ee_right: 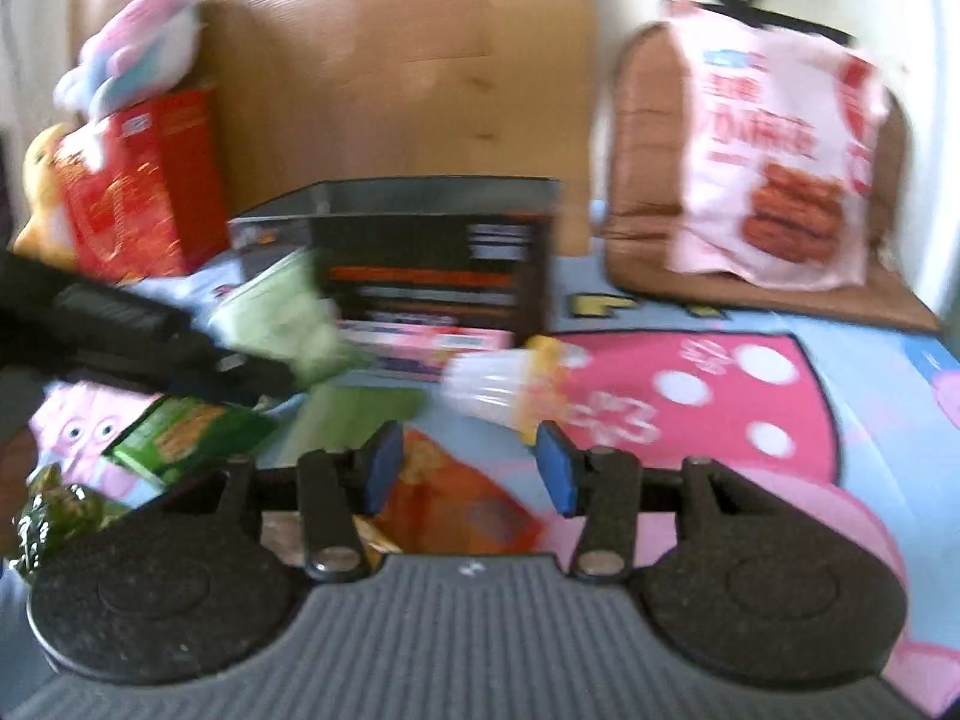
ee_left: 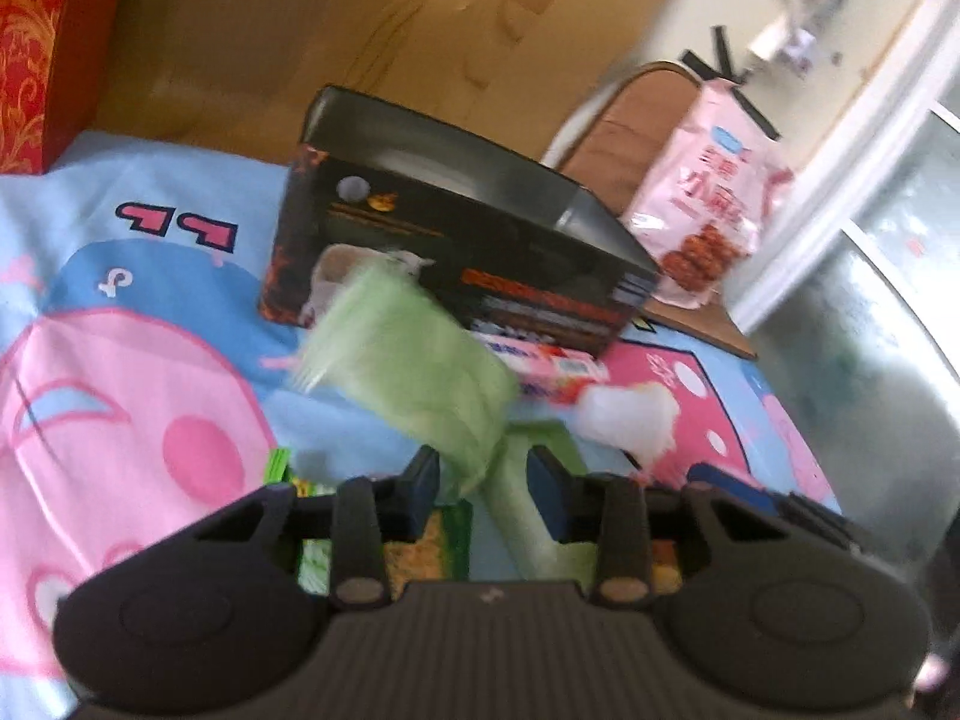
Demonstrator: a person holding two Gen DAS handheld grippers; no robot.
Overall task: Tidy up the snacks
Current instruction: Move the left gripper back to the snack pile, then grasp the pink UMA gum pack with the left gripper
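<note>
The cartoon-print blanket (ee_right: 750, 396) carries all items. A black box (ee_left: 456, 252) stands open-topped near its far edge, in front of a wooden headboard (ee_right: 390, 60). At the far right corner, a pink snack bag (ee_right: 780, 180) leans upright on a brown cushion (ee_right: 636, 180). A red box (ee_right: 144, 192) stands at the far left. A pink flat pack (ee_right: 420, 342) lies just in front of the black box. The left gripper (ee_left: 483, 480) shows a blurred pale green packet (ee_left: 414, 360) between its jaws — grip contact cannot be confirmed. The right gripper (ee_right: 465, 462) has its jaws spread, a clear jelly cup (ee_right: 504, 384) just beyond them, untouched.
</note>
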